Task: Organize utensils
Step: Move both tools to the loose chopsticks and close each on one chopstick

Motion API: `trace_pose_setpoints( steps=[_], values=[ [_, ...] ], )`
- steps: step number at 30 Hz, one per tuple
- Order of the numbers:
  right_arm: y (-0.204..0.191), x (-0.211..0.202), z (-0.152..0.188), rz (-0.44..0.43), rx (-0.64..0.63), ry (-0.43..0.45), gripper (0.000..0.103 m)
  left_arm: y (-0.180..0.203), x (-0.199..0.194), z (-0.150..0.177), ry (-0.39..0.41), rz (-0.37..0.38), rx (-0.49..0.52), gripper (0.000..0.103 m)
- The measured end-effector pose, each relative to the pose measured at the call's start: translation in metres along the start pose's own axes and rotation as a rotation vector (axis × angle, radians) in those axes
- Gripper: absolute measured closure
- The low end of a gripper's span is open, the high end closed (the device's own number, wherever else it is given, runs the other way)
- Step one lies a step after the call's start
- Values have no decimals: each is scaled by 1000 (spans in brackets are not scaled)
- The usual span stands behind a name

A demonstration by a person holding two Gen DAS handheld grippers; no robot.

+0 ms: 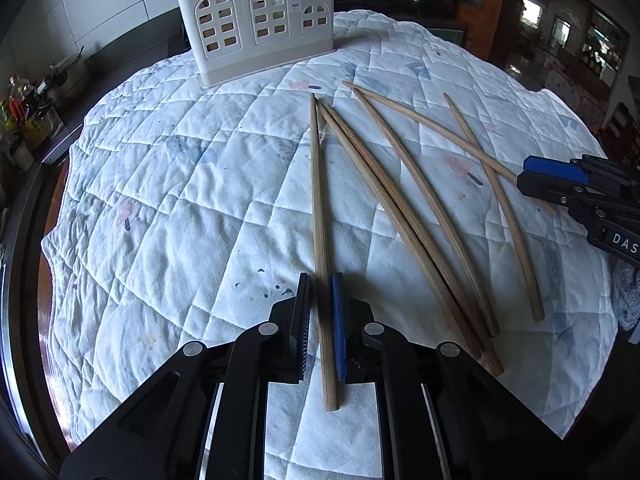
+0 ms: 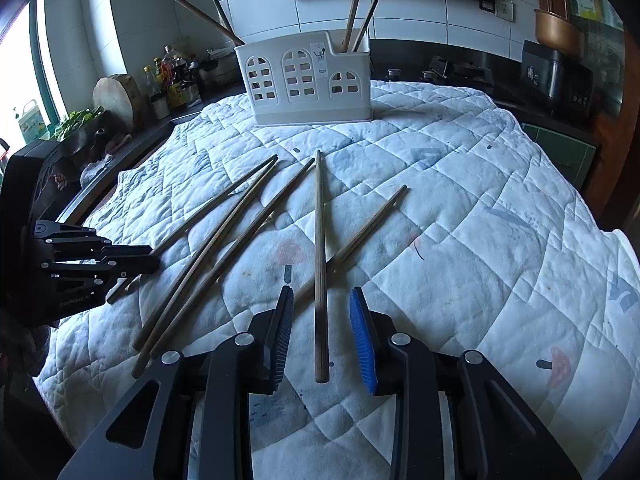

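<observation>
Several wooden chopsticks lie on a quilted white cloth (image 1: pixel 180 208). My left gripper (image 1: pixel 320 280) is open, its jaws either side of the thick end of one chopstick (image 1: pixel 319 216), narrowly apart from it. My right gripper (image 2: pixel 322 294) is open wide, with another chopstick (image 2: pixel 319 248) lying between its jaws, untouched. A white plastic utensil holder (image 1: pixel 256 20) stands at the far edge of the cloth with chopsticks upright in both end compartments; it also shows in the right wrist view (image 2: pixel 304 80). The right gripper shows in the left wrist view (image 1: pixel 560 176), and the left gripper in the right wrist view (image 2: pixel 132 264).
A pair of chopsticks (image 1: pixel 400 224) and three more, two of them crossed (image 1: pixel 480 152), lie between the grippers. Bottles and a round board (image 2: pixel 116 100) stand on the counter at left. A dark cooker (image 2: pixel 556 76) sits at the back right. The table edge drops off at right.
</observation>
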State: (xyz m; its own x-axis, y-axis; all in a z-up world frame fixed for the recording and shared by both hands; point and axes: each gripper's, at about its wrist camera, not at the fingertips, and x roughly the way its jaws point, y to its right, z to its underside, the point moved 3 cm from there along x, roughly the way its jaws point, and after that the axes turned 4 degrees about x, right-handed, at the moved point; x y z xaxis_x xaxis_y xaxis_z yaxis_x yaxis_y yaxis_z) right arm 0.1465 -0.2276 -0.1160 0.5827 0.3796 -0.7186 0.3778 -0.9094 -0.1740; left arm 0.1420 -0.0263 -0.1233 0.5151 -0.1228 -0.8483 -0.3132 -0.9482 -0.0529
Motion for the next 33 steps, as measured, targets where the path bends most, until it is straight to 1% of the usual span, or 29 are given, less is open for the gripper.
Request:
trace_pose_setpoints(
  steps=[3, 5, 7, 12, 18, 22, 27, 29, 33],
  values=[
    [2, 3, 1, 4, 7, -11, 80, -2, -1, 0, -2, 11, -8, 96],
    [4, 5, 2, 2, 14, -20, 87, -4, -2, 0, -2, 23, -21, 97],
    [6, 6, 2, -2, 22, -25, 91, -5, -2, 0, -1, 32, -31, 97],
    [7, 7, 3, -6, 28, -29, 95, -7, -4, 2, 2, 46, -48, 97],
    [8, 10, 3, -18, 36, -43, 95, -8, -7, 2, 11, 57, -64, 97],
    [7, 10, 3, -13, 30, -37, 96, -10, -7, 3, 10, 73, -82, 97],
    [3, -5, -4, -9, 20, 14, 96, -14, -10, 1, 5, 91, -99, 97],
    [2, -12, -10, -11, 19, 40, 96, -15, -11, 1, 4, 90, -101, 97],
    [-1, -29, -26, -13, 14, 99, 96, -20, -13, -2, 5, 116, -125, 97]
  ],
)
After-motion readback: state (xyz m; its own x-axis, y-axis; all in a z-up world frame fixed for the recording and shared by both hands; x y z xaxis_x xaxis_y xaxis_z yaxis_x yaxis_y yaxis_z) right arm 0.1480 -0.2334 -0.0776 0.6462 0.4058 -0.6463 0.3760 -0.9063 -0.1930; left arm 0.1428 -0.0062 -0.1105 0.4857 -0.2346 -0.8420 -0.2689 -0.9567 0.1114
